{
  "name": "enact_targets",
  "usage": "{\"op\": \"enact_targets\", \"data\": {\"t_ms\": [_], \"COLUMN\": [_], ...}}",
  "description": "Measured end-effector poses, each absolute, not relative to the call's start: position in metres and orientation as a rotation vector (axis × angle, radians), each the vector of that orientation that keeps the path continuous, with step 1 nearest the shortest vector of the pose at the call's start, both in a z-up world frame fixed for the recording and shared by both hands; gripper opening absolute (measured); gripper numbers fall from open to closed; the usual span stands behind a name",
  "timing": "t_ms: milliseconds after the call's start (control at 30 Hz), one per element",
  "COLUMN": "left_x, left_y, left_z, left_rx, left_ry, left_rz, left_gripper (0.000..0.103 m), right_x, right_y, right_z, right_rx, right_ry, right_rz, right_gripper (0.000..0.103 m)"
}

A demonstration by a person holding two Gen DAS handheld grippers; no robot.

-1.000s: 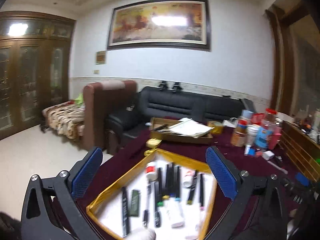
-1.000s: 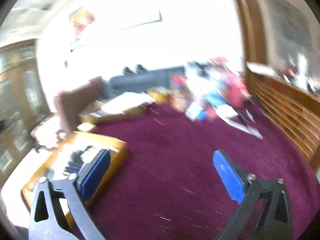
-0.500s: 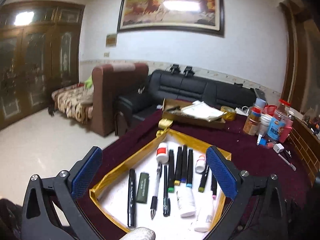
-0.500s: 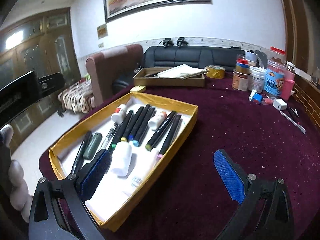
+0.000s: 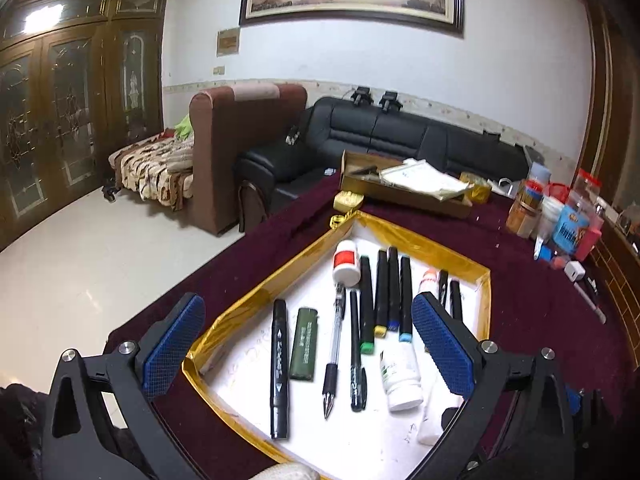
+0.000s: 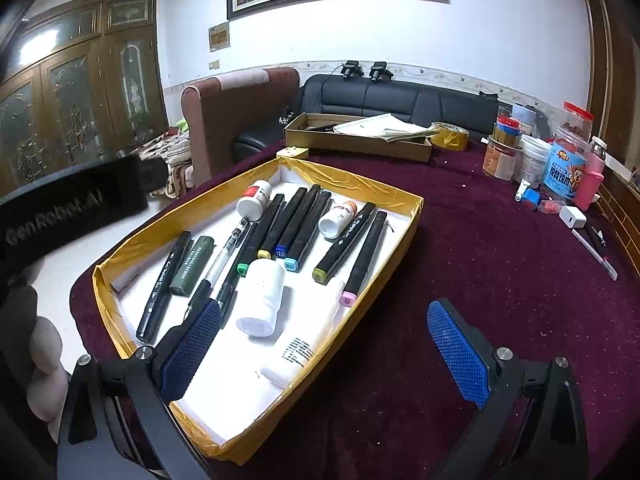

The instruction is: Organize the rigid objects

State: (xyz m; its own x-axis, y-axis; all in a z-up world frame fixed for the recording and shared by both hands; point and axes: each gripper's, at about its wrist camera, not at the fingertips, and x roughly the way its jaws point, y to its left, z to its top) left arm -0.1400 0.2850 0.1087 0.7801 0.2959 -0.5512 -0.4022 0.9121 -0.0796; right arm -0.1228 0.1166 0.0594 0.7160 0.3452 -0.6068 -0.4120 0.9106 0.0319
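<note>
Both grippers hang over a table covered in dark red cloth (image 6: 500, 264), each with its blue-padded fingers spread wide and nothing between them. The left gripper (image 5: 308, 344) looks down into a gold-edged tray (image 5: 280, 268) with a white floor; the right gripper (image 6: 324, 348) sits over the tray's near right side, its left finger (image 6: 192, 344) above the tray floor and its right finger over bare cloth. In the tray lie the things to sort: a row of black markers (image 6: 296, 224) with coloured end caps side by side in the middle, two more markers (image 6: 360, 248) to their right, a clear pen (image 6: 224, 256) and a black pen (image 5: 356, 356) beside them, a green lighter (image 6: 192, 264), and a lone black marker (image 6: 164, 284) nearest the left wall. A white bottle with a red label (image 6: 256, 200) lies at the far end, a small orange-capped bottle (image 6: 338, 216) lies between the marker groups, a larger white bottle (image 6: 262, 296) lies in front of the row, and a white tube (image 6: 308, 340) lies at the near right edge. Beyond the tray stand a cardboard box (image 6: 360, 140) holding papers, a tape roll (image 6: 450, 134) and a cluster of jars (image 6: 552, 160).
</note>
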Motion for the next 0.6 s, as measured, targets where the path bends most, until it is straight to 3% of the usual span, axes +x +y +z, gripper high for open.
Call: {"op": "enact_targets", "data": {"t_ms": [600], "left_x": [-0.13], "left_y": [0.284], "left_z": [0.095], "left_rx": [-0.227], "left_ry": [0.655], "left_rz": [0.36], "left_gripper": [0.103], "right_x": [-0.12], "right_y": [0.112], "right_z": [0.055], "right_rx": [-0.1], "right_ry": [0.667], "right_rz": [0.418], "right_gripper": [0.102]}}
